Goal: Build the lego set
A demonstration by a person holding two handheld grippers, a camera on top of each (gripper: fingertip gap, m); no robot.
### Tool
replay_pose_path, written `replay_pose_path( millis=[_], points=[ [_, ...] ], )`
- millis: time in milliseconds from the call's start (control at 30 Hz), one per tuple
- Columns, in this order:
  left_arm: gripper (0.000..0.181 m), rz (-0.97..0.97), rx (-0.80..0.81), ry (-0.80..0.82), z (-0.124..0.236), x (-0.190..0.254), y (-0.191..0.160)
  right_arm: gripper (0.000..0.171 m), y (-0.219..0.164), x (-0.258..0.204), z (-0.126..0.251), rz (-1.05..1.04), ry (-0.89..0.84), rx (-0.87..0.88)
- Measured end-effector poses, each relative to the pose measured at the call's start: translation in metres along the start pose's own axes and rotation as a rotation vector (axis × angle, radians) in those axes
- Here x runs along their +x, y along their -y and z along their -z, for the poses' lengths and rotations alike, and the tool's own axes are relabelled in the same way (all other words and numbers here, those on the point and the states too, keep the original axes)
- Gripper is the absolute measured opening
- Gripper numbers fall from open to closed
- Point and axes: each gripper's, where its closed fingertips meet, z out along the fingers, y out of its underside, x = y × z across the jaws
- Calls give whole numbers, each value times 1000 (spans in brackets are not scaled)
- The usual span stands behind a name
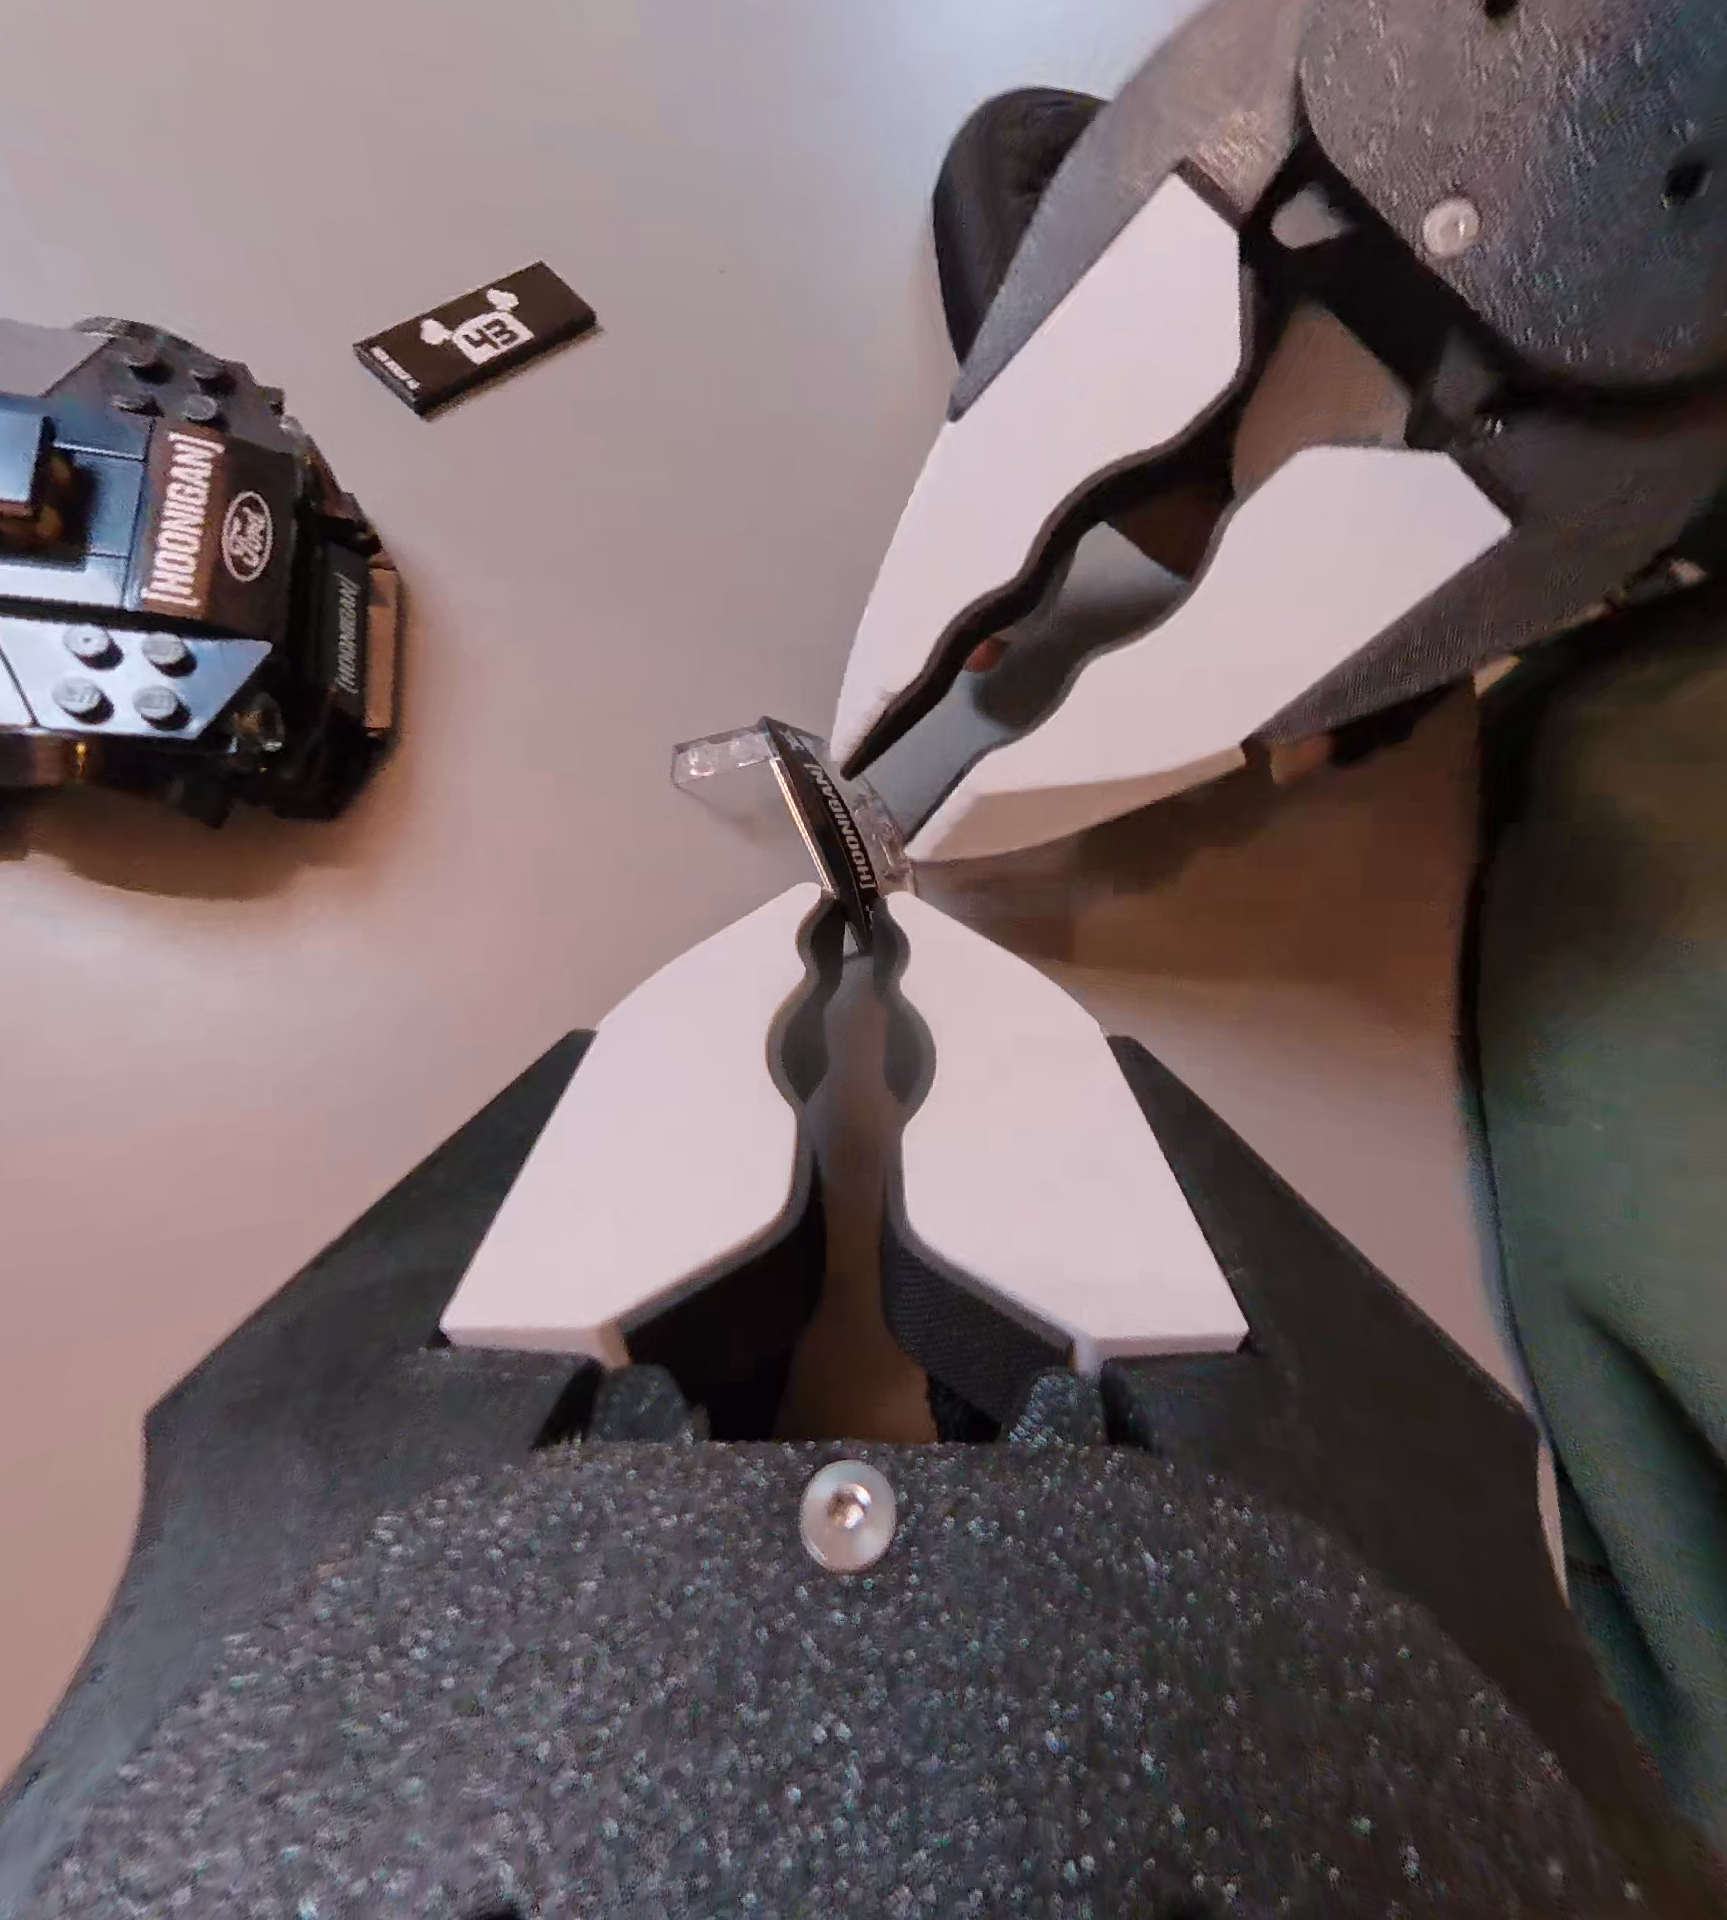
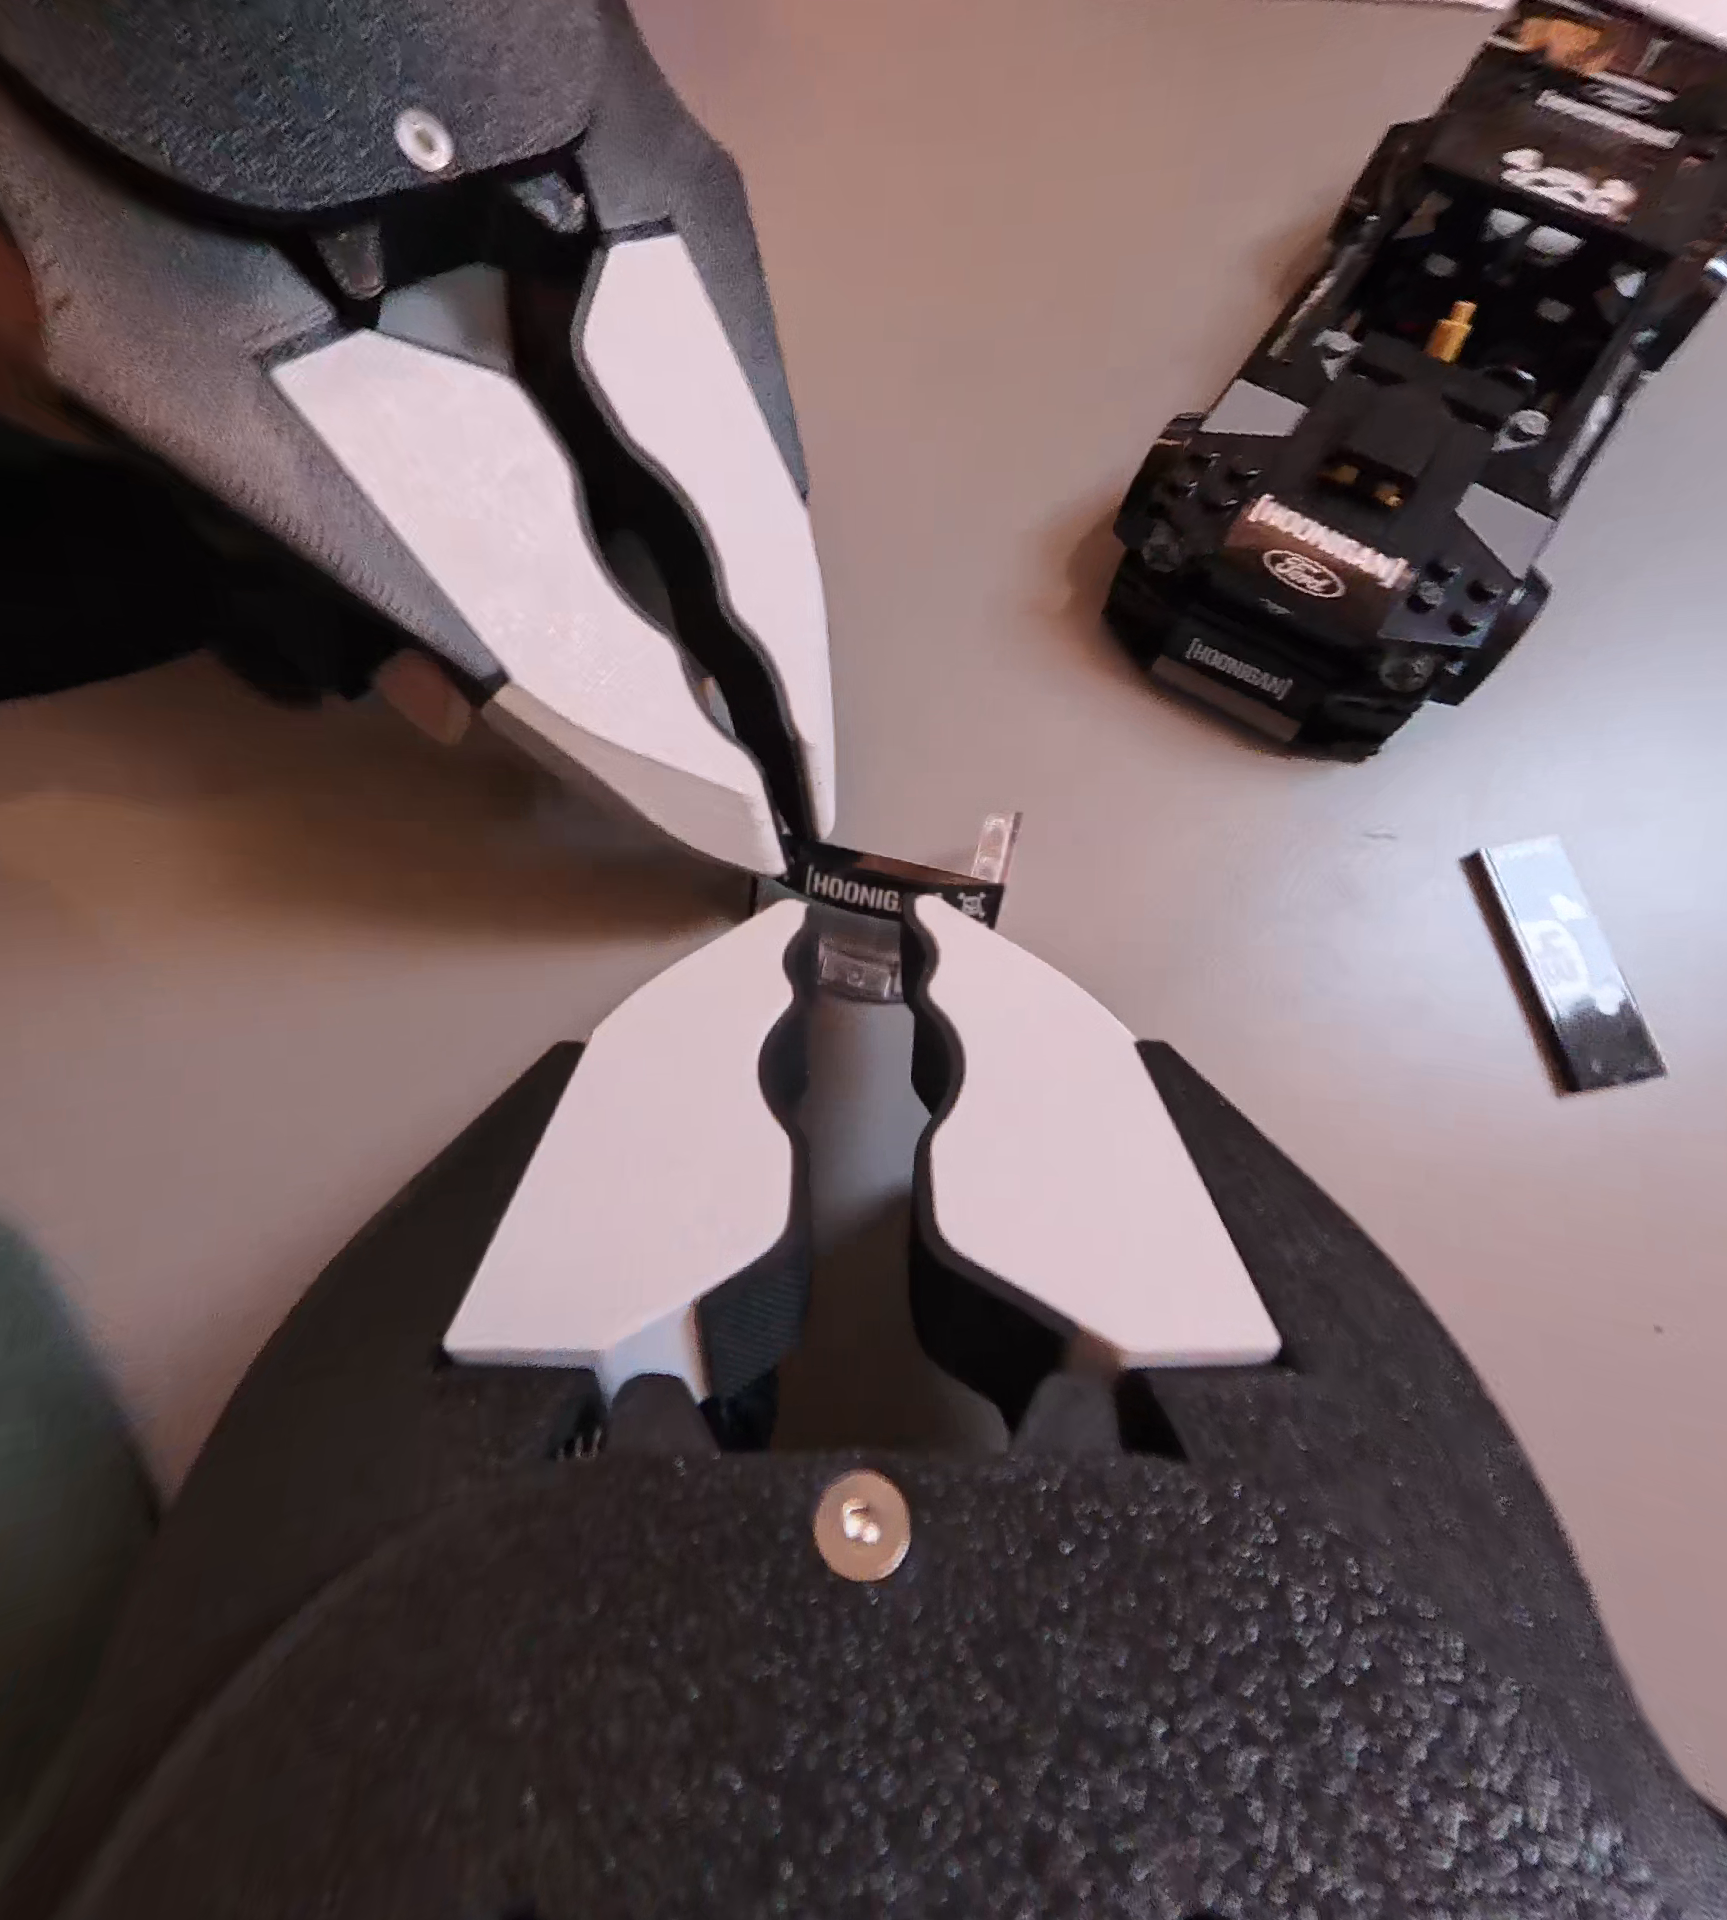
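Note:
A clear windscreen piece with a black printed strip [image 1: 838, 821] is held between both grippers above the table. My left gripper [image 1: 851, 920] is shut on the end of the strip. My right gripper [image 1: 885, 805] comes in from the upper right and pinches the clear part. In the right wrist view, my right gripper [image 2: 857, 935] holds the windscreen piece [image 2: 854, 961] between its fingertips, and my left gripper [image 2: 794, 836] grips the strip's left end. The black lego car [image 1: 142, 582] stands to the left; in the right wrist view the car [image 2: 1410, 468] is at the upper right, with its cabin open on top.
A flat black printed tile [image 1: 474, 338] lies loose on the grey table [image 1: 215, 1143] near the car; it also shows in the right wrist view [image 2: 1565, 966]. A person's green sleeve [image 1: 1669, 1039] fills the right side. The tips of both grippers are at nearly the same place. The flat black printed tile [image 1: 474, 338] sits 12 cm or so from the ends of my right fingers. Look for it in the right wrist view [image 2: 1554, 948] too.

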Motion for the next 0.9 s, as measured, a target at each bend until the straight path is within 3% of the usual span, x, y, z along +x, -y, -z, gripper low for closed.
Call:
replay_pose_path(
  millis=[333, 433, 600, 900],
  points=[
    [7, -18, -14, 45, 0, 2, -1, 22, 1, 9, -4, -33, -109, 0],
    [7, -22, -18, 38, 0, 3, -2, 16, 4, 2, -6, 16, -54, 15],
    [8, -20, -24, 33, 0, 3, -3, 22, 5, -1, -8, 42, 55, -23],
    [8, -18, -26, 37, 1, 3, -3, 31, 5, 3, -10, 107, 57, -50]
  ],
)
